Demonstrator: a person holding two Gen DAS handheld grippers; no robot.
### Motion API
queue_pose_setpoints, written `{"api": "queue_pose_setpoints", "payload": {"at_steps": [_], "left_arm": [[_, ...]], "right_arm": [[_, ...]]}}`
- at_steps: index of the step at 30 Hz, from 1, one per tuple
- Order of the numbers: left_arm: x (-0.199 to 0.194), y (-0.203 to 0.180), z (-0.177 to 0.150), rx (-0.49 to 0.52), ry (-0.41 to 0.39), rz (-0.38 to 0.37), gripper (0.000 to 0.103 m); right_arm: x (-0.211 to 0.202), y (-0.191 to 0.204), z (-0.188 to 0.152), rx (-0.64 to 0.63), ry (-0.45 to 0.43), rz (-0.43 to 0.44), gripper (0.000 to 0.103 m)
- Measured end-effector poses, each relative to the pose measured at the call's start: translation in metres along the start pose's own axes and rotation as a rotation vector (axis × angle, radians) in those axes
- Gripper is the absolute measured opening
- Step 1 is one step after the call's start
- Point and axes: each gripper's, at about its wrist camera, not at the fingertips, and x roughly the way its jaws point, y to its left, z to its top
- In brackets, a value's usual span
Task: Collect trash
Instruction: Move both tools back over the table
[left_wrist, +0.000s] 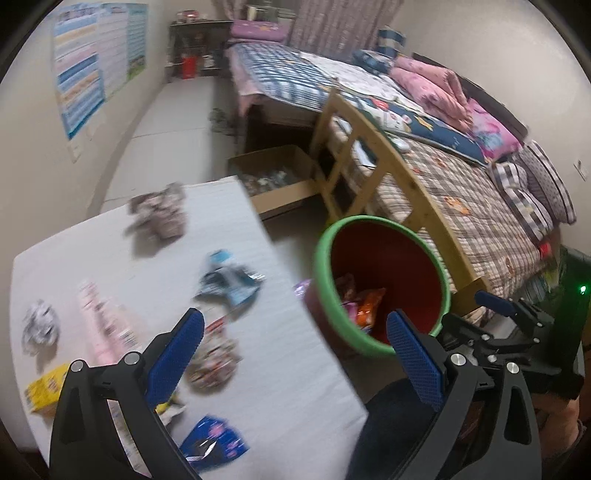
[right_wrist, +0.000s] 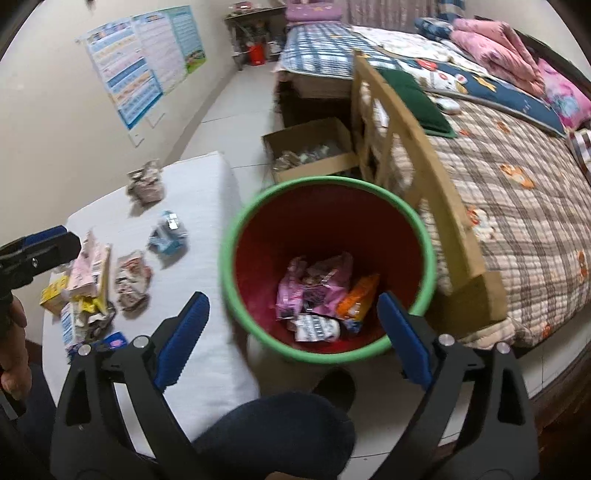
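Observation:
A red bin with a green rim stands on the floor right of a white table. Several wrappers lie in it, pink and orange. On the table lie a blue wrapper, a crumpled brown one, a pink pack, a yellow box and a dark blue packet. My left gripper is open and empty over the table's right edge. My right gripper is open and empty above the bin's near rim.
A wooden bed frame with a plaid quilt stands right behind the bin. An open cardboard box sits on the floor beyond it. The person's knee is below the grippers. Posters hang on the left wall.

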Motion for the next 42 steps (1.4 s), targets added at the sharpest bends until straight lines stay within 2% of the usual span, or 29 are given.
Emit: {"api": "queue_pose_setpoints", "payload": {"at_steps": [12,16,19,23,25,28,31,36,42], "left_arm": [[-0.064,0.110,-0.072,-0.196,-0.042,0.128,0.095],[-0.076,0.143,-0.094,-0.250,-0.030,0.180,0.095],[-0.084,0.158,-0.106,-0.263,-0.033,0.208,0.095],[-0.097,0.171,-0.119,-0.243,-0.076,0.278,0.095],[-0.101,0.179,-0.123,-0.264,-0.079,0.272,0.095],[-0.103,0.189,-0.126,-0.249,-0.031,0.261,0.095],[-0.107,0.199,-0.128,-0.252,-0.020,0.282,0.095],[-0.116,0.212,-0.136,-0.256,-0.044,0.262,0.095],[-0.111,0.225,-0.140,-0.229,-0.019,0.255,0.095]], "right_arm": [[0.002,0.099,-0.011,-0.114,0.025,0.092,0.095],[0.002,0.127,-0.014,-0.157,0.030,0.107,0.095],[0.004,0.147,-0.017,-0.182,0.043,0.119,0.096],[0.006,0.165,-0.024,-0.210,0.056,0.118,0.097],[0.007,0.175,-0.027,-0.222,0.059,0.108,0.098],[0.009,0.185,-0.030,-0.227,0.063,0.096,0.098],[0.012,0.192,-0.031,-0.206,0.073,0.092,0.098],[0.011,0.201,-0.031,-0.181,0.058,0.083,0.098],[0.019,0.216,-0.033,-0.210,0.083,0.085,0.098]]}}
